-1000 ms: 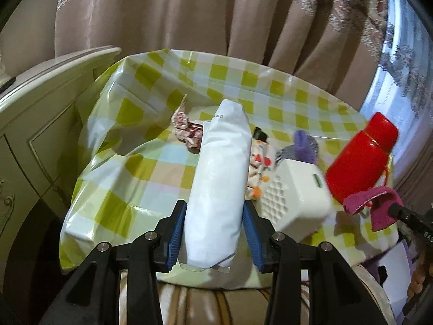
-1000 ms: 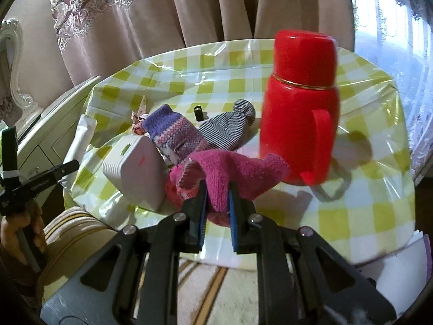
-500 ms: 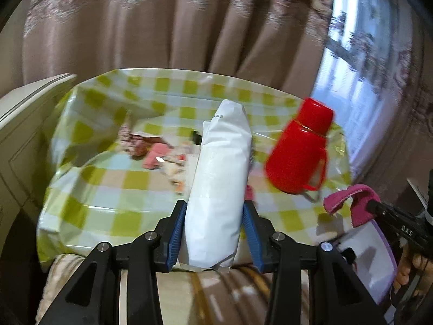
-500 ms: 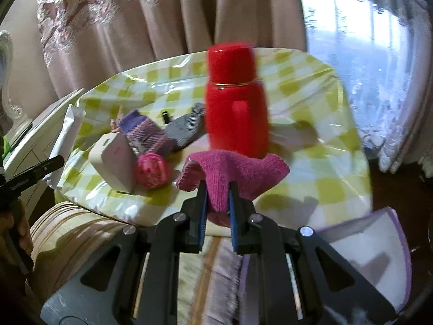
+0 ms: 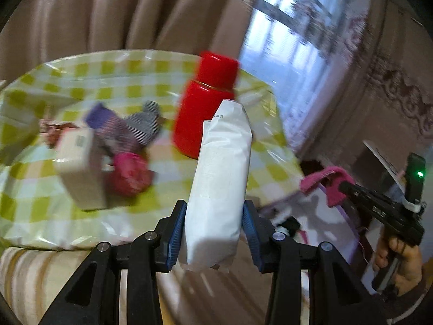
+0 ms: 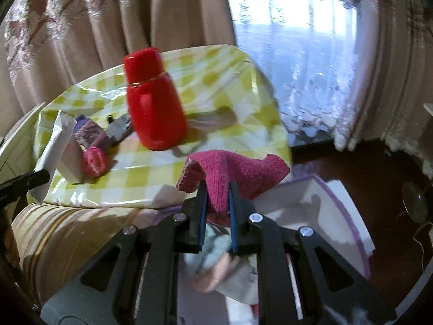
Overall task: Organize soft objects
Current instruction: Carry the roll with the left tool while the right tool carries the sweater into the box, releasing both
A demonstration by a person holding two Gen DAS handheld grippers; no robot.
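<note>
left gripper jaws grasp a white packet; right gripper jaws grasp a pink cloth

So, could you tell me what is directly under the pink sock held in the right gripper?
Below the pink sock lies a white box with a purple rim, holding pale soft items. The right gripper hides most of them, so what they are is unclear.

My two wrist cams looked down along their fingers, both catching the red thermos on the checkered table.
</note>
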